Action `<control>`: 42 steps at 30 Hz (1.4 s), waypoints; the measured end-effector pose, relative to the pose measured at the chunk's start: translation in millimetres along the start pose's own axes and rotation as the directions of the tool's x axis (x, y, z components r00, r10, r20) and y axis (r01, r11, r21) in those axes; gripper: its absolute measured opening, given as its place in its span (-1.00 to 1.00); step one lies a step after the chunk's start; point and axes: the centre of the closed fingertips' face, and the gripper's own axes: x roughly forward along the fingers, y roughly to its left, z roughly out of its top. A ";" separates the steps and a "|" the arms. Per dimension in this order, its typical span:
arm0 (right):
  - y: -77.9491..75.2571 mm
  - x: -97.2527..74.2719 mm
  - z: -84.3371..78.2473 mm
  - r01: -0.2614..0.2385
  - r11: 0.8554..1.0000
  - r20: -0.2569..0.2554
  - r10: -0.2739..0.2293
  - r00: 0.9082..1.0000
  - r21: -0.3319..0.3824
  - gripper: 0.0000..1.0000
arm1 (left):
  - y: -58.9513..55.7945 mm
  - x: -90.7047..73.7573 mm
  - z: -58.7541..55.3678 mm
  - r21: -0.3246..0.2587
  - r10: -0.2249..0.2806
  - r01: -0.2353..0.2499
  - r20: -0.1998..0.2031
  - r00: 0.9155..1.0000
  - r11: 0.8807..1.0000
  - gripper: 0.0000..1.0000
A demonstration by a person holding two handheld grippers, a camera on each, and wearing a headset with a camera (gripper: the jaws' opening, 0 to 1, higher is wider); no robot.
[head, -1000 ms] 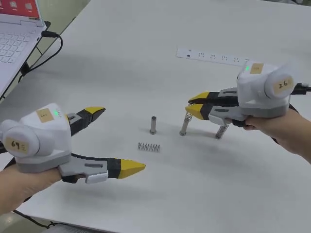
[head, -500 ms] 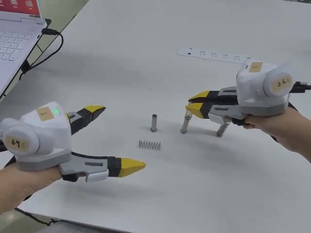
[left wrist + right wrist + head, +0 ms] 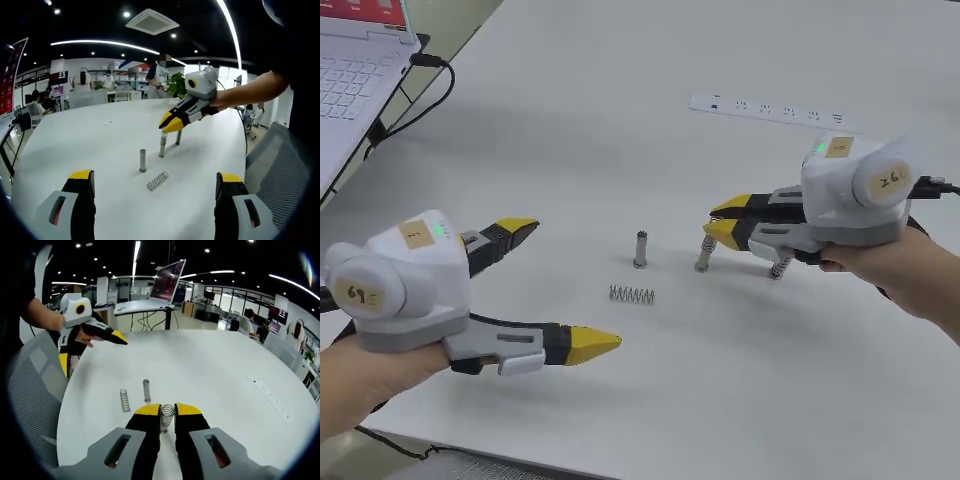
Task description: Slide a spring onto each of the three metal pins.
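1. A small silver coil spring [image 3: 167,415] sits on the middle grey metal pin [image 3: 702,264], pinched in the narrow fingers of the right gripper [image 3: 718,219], which has not moved for a second.
2. One bare pin [image 3: 640,249] and a loose spring [image 3: 631,294] wait on the white counter [image 3: 620,130], likely the last pairing.
3. The left gripper [image 3: 565,285] stays wide open.

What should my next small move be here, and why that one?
Probably lower the open left gripper over the loose spring and close on it. It lies flat beside the one bare pin, while the right gripper is closed around a fitted spring.
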 end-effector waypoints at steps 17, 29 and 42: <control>3.2 11.8 -19.6 -0.008 1.000 -0.049 0.008 0.999 0.000 -0.84 | 2.5 -0.9 -1.2 -0.002 0.006 -0.006 -0.001 1.000 1.000 0.97; 4.9 15.1 -31.4 -0.008 1.000 -0.087 0.007 0.996 -0.019 -0.84 | 1.4 -1.2 -3.3 -0.005 0.006 -0.006 -0.005 1.000 1.000 0.97; 3.4 15.1 -33.2 -0.006 0.999 -0.083 0.010 0.996 0.046 -0.79 | -1.1 -0.2 -4.1 -0.004 -0.001 0.001 -0.009 1.000 1.000 0.97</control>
